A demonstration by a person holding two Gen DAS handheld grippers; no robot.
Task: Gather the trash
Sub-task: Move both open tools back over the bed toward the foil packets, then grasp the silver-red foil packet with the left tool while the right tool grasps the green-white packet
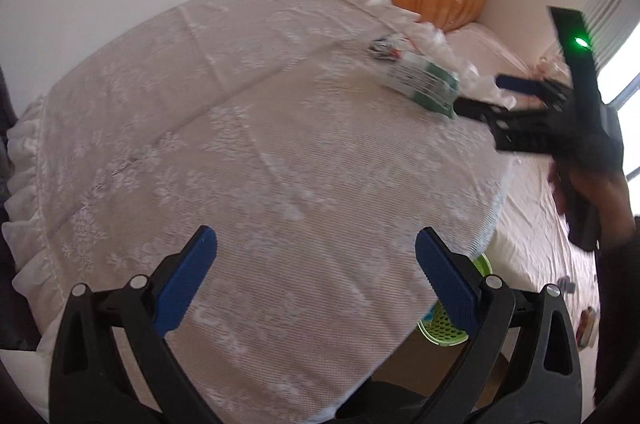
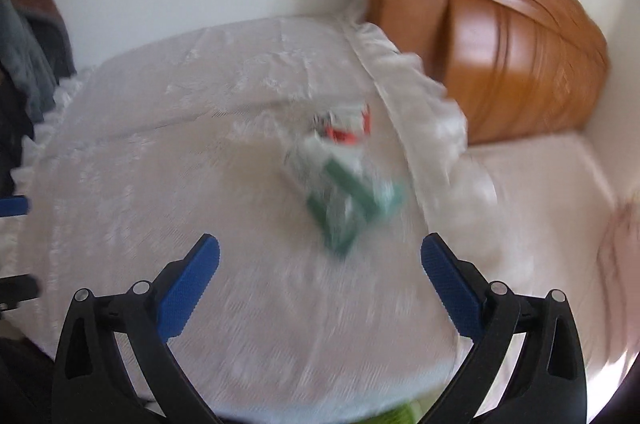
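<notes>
Going left to right: the left gripper (image 1: 316,264) hangs over the near part of the white lace-covered round table (image 1: 240,151), blue pads spread wide with nothing between them, so it's basically on standby.

The actual trash sits further right, toward the far edge by the ruffled trim: a green-and-white printed carton (image 1: 424,85) lying flat, with a small crumpled red-and-silver wrapper (image 1: 382,49) just beyond it. The right gripper (image 2: 320,272) is lined up on the carton (image 2: 352,199), fingers also spread and empty, not touching it yet. The right wrist view is pretty blurry, so I can't read the print.

If it were me, I'd bring the fingers down on either side of the carton's narrow width and pinch the box only. That lace looks like it'd snag easily.

Container-wise, there's a lime green perforated plastic basket (image 1: 444,328) on the floor below the table edge, mostly hidden. Can't tell what's in it.
</notes>
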